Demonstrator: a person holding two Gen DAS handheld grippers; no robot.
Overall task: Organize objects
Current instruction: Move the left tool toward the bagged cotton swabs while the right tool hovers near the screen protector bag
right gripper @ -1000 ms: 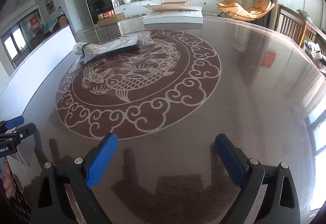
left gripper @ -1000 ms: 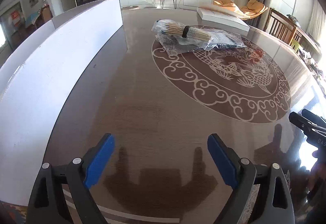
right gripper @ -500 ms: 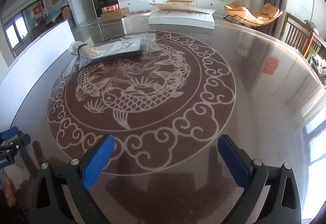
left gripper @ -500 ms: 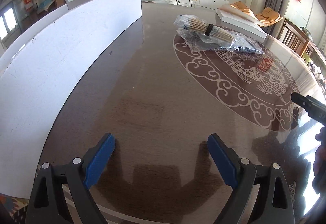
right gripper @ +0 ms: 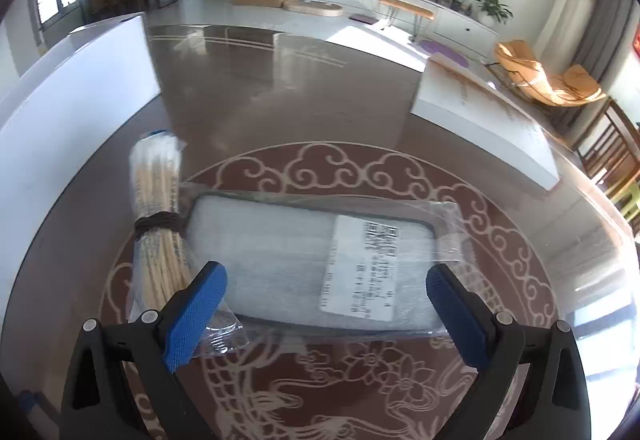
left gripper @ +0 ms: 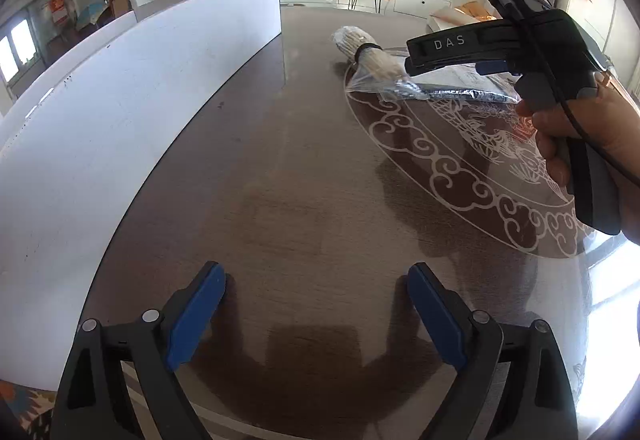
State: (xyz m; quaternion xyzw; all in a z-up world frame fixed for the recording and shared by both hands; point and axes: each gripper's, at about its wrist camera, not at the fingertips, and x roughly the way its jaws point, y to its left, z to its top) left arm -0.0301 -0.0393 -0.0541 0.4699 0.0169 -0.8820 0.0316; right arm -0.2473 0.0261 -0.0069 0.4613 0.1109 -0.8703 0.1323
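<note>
The left gripper (left gripper: 316,304) stood with its jaws spread wide over bare table (left gripper: 280,180), nothing between them. The right gripper (right gripper: 326,304), held in a hand (left gripper: 580,132), hung above a flat grey pad in a clear bag (right gripper: 312,264) that lay on the table's patterned medallion (right gripper: 360,392); its jaws were also spread, not touching the bag. A bundle of sticks (right gripper: 158,224), tied with a dark band, lay just beside the pad's left end. A white panel (left gripper: 120,112) stood along the table's left edge.
</note>
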